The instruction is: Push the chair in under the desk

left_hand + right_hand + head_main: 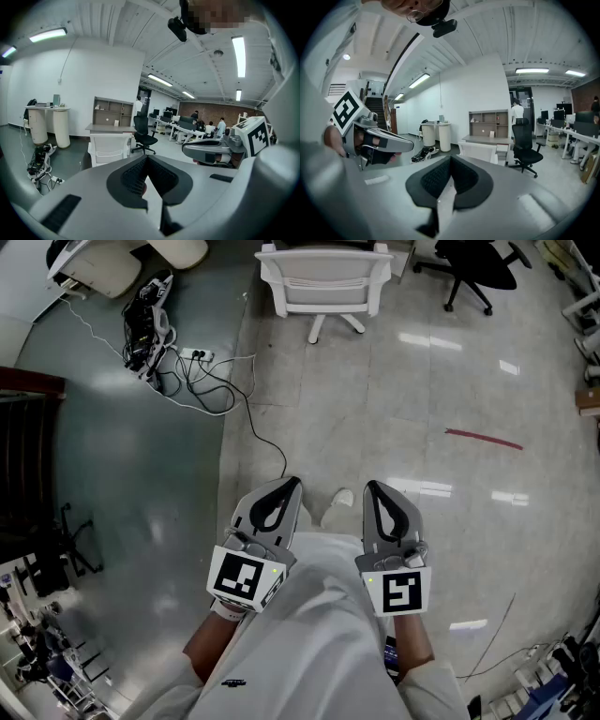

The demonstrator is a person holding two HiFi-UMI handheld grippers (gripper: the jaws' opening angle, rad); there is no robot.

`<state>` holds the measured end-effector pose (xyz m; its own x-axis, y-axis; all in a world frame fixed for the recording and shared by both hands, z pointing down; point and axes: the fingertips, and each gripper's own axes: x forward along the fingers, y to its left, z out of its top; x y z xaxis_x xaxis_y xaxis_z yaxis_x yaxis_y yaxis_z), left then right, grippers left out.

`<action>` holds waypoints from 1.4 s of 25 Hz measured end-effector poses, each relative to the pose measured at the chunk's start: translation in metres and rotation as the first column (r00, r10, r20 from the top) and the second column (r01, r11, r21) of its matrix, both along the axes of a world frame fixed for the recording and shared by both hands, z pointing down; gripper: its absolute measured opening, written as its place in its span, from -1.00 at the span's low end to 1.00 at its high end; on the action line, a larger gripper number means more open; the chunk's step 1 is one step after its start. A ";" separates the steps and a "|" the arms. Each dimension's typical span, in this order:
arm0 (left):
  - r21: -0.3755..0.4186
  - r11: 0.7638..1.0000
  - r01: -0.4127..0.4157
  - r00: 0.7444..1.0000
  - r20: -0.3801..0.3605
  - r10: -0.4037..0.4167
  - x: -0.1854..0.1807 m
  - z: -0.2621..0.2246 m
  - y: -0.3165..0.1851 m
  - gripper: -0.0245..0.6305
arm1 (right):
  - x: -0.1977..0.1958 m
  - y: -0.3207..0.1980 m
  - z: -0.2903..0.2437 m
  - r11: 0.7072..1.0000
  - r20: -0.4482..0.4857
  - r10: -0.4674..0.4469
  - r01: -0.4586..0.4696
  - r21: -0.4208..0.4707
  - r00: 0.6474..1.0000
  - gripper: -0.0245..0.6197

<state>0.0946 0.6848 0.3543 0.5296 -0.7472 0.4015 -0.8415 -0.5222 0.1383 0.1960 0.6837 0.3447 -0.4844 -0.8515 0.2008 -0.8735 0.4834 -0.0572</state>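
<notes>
At the approach stage, nothing touched yet. Holding left gripper [285, 486] and right gripper [374, 488] side by side, jaws of each pressed together on nothing. Facing the white chair [323, 282], well ahead of both tips, with the desk [105, 127] just beyond it. Next, likely: walk forward, set the closed tips against the backrest, push straight

An open-plan office: behind the white chair [108, 148] stand a desk [105, 127] and cubby shelf [111, 111]; right of it, a black swivel chair [144, 136] and workstation rows [171, 123] with people [220, 127].
</notes>
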 end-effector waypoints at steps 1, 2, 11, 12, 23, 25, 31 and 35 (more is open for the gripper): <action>0.002 1.000 0.007 1.000 0.000 -0.007 -0.004 -0.001 0.003 -0.91 | -0.005 0.003 -0.003 1.000 0.007 -0.009 0.009 0.000 1.000 -0.93; 0.005 1.000 0.014 1.000 -0.001 -0.014 -0.008 -0.002 0.006 -0.91 | -0.009 0.006 -0.005 1.000 0.013 -0.016 0.016 -0.001 1.000 -0.93; 0.052 0.997 0.064 0.997 -0.049 -0.061 -0.067 -0.025 0.012 -0.91 | -0.053 0.017 -0.016 1.000 -0.005 -0.007 0.007 -0.008 1.000 -0.93; 0.056 0.996 0.066 0.997 -0.050 -0.064 -0.076 -0.026 0.012 -0.91 | -0.060 0.017 -0.016 1.000 0.012 -0.011 0.011 -0.004 1.000 -0.93; 0.076 0.993 0.086 0.993 -0.085 -0.079 -0.172 -0.032 -0.020 -0.90 | -0.139 -0.031 -0.017 1.000 0.057 0.024 -0.024 -0.002 0.998 -0.93; 0.074 0.994 0.082 0.993 -0.093 -0.075 -0.186 -0.031 -0.024 -0.91 | -0.150 -0.035 -0.017 0.999 0.063 0.038 -0.038 -0.006 0.997 -0.93; 0.091 0.992 0.089 0.992 -0.098 -0.080 -0.212 -0.035 -0.060 -0.91 | -0.169 -0.063 -0.021 0.999 0.036 0.046 -0.046 0.001 0.998 -0.93; 0.075 0.994 0.078 0.992 -0.106 -0.070 -0.215 -0.034 -0.083 -0.91 | -0.173 -0.085 -0.021 0.998 0.031 0.056 -0.056 -0.007 0.998 -0.93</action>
